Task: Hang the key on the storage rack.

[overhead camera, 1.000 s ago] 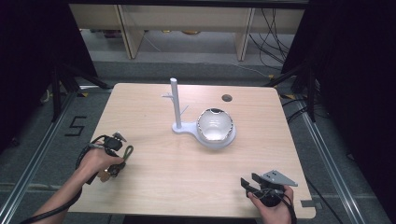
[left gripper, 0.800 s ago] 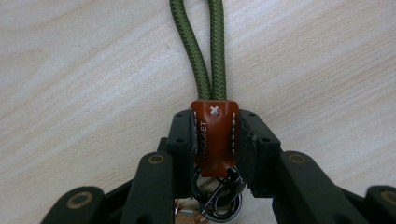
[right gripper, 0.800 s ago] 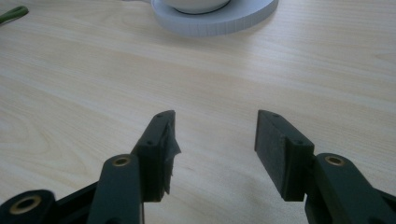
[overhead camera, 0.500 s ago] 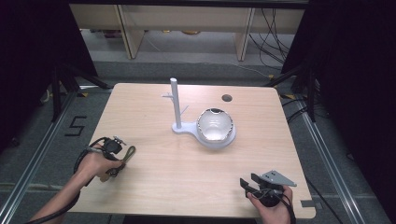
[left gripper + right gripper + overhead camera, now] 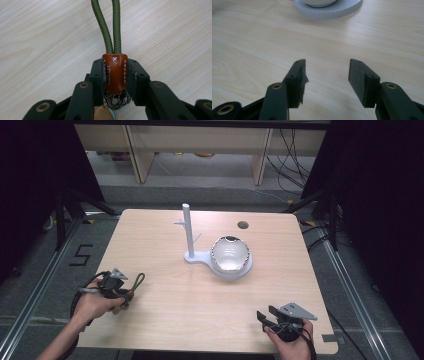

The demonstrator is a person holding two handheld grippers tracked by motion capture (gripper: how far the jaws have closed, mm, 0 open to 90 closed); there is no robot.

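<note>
Your left hand-held gripper (image 5: pixel 113 75) is clenched on the brown leather tab (image 5: pixel 114 72) of a key strap, low over the near-left part of the bench (image 5: pixel 165 310). The green cord loop (image 5: pixel 107 27) runs out ahead of the jaws, and metal rings (image 5: pixel 116 98) hang just behind the tab. Your right hand-held gripper (image 5: pixel 325 80) sits released at the near-right edge, holding nothing.

The grip is on smooth, stitched leather, so the tab could slide out if you swing it quickly; the weight of the rings behind would help pull it free. The cord is soft, braided and limp: the loop may collapse or twist, and then it would miss a peg on the white stand (image 5: pixel 189 227). That stand is a slim plastic post with short side pegs on a flat base. A glossy round bowl (image 5: pixel 230 254) rests on that base, so a careless pass could knock it.
</note>
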